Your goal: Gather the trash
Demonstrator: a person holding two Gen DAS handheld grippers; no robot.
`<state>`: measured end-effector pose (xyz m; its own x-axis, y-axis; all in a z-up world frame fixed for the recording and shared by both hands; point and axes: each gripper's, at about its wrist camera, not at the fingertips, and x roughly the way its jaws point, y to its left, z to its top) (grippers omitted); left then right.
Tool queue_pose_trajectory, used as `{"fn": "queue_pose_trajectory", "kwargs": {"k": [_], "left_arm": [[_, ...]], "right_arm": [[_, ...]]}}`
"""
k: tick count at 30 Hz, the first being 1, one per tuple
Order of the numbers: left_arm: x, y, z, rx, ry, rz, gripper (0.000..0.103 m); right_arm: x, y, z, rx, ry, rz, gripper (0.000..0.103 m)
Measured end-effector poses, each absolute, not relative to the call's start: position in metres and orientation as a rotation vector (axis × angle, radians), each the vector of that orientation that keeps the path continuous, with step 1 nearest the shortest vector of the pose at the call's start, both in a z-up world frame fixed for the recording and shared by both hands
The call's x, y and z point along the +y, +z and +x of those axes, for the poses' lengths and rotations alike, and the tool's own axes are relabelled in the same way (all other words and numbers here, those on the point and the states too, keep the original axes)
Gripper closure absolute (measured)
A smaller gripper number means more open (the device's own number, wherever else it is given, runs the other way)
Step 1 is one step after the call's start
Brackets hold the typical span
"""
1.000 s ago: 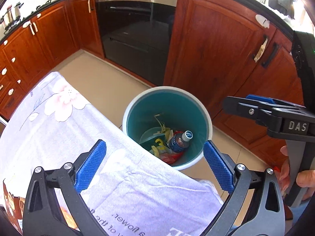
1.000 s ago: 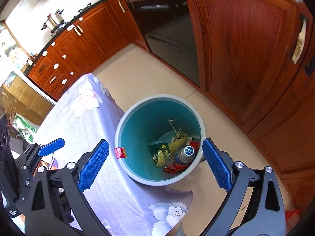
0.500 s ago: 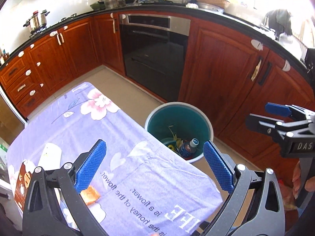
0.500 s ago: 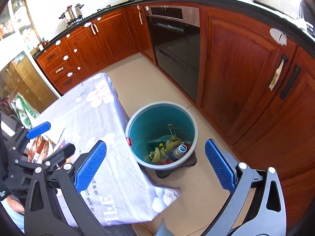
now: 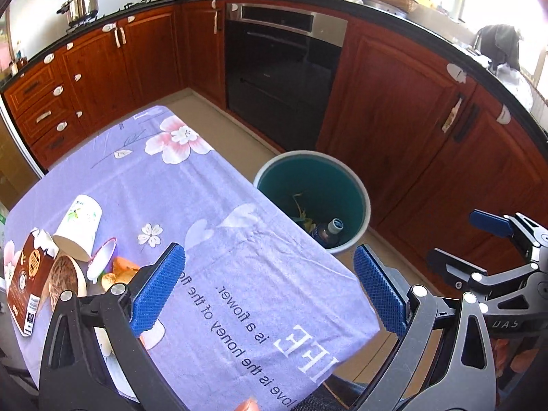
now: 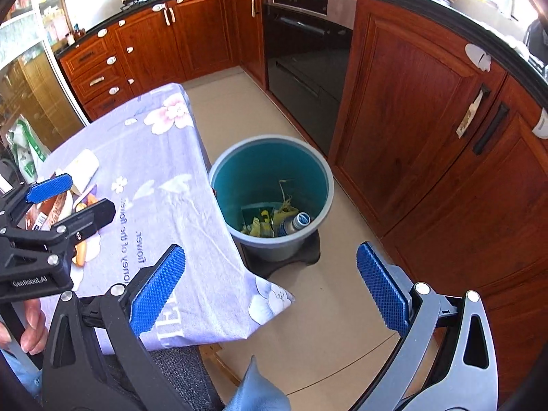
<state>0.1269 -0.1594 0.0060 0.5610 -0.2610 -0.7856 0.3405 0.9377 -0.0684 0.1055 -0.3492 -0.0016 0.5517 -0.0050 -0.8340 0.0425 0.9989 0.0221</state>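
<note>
While both claws gape: one bin point(image 5: 364, 202), one cup point(image 5: 79, 226).

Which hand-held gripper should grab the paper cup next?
Probably the left hand-held gripper: open and empty, over the table, with the paper cup just beside it. The right hand-held gripper is nearer the bin.

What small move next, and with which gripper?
Probably swing the left gripper, open and empty, left toward the tipped paper cup among the remaining scraps on the table. The bin already holds a bottle, and the right gripper hangs open over the floor.
</note>
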Motion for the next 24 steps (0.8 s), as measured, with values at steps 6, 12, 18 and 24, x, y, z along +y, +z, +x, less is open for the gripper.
{"fn": "queue_pose_trajectory", "kwargs": {"k": [6,12,18,24], "left_arm": [[-0.155,-0.011,0.127,0.942,-0.321,0.09,0.004],[-0.151,-0.021,0.127,0.96,-0.304,0.083,0.004],[-0.152,-0.027,0.127,0.965,-0.303,0.09,0.004],[-0.157,-0.028,0.125,0.964,-0.308,0.107,0.004]], "right_arm": [[-0.342,-0.02,0.105,1.02,-0.032,0.015,0.007],[-0.335,-0.029,0.105,1.037,-0.033,-0.007,0.007],[-0.332,-0.033,0.108,1.048,-0.028,-0.016,0.007],[-0.331,-0.036,0.108,1.056,-0.031,-0.016,0.007]]}}
